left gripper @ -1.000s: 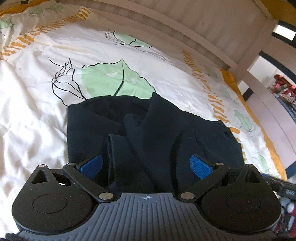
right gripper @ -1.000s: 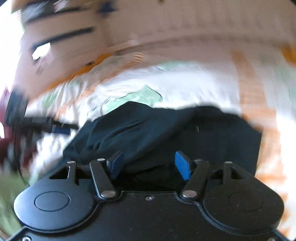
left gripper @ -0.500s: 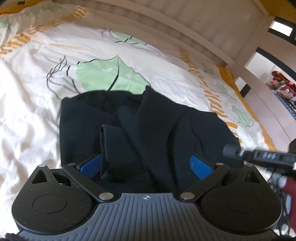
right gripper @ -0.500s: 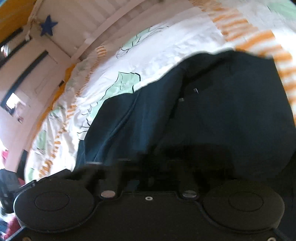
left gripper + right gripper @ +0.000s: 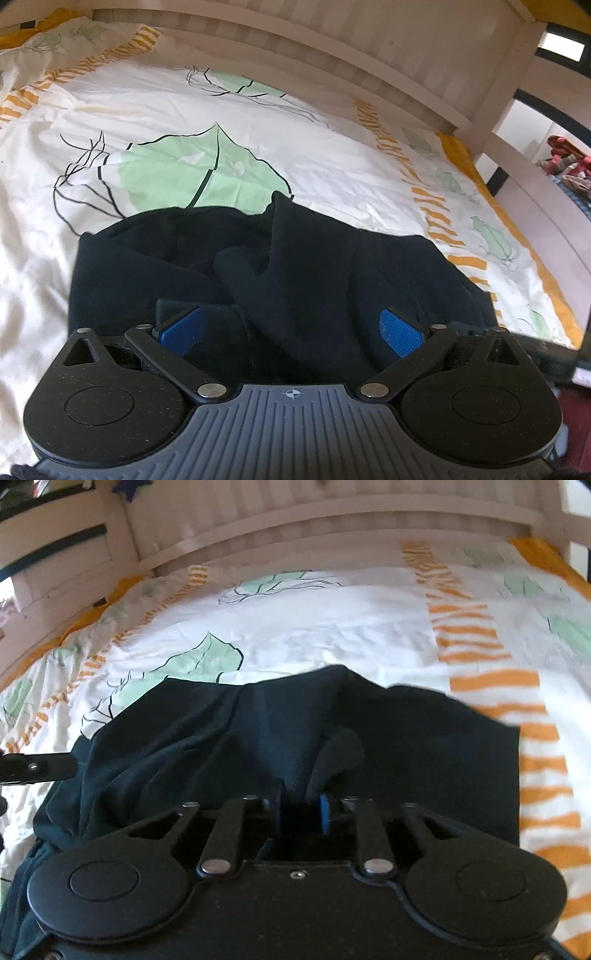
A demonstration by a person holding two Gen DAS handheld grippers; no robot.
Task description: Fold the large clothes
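A dark navy garment (image 5: 314, 266) lies rumpled on a bed with a white sheet (image 5: 258, 122) printed with green leaves and orange stripes. My left gripper (image 5: 291, 328) is open just above the garment's near edge, its blue pads wide apart with folds of cloth between them. In the right wrist view the same garment (image 5: 424, 738) spreads over the sheet (image 5: 332, 627). My right gripper (image 5: 301, 808) is shut on a bunched ridge of the garment at its near edge. The left gripper's finger (image 5: 37, 768) shows at the left edge.
A pale wooden slatted bed frame (image 5: 332, 48) runs along the far side of the bed and also shows in the right wrist view (image 5: 332, 513). A bed post (image 5: 495, 110) stands at the right. Clutter lies beyond the bed at the far right (image 5: 565, 166).
My right gripper swung over the garment and closed on a fold of it; one second ago it was open. My left gripper stayed open and shifted slightly over the cloth.
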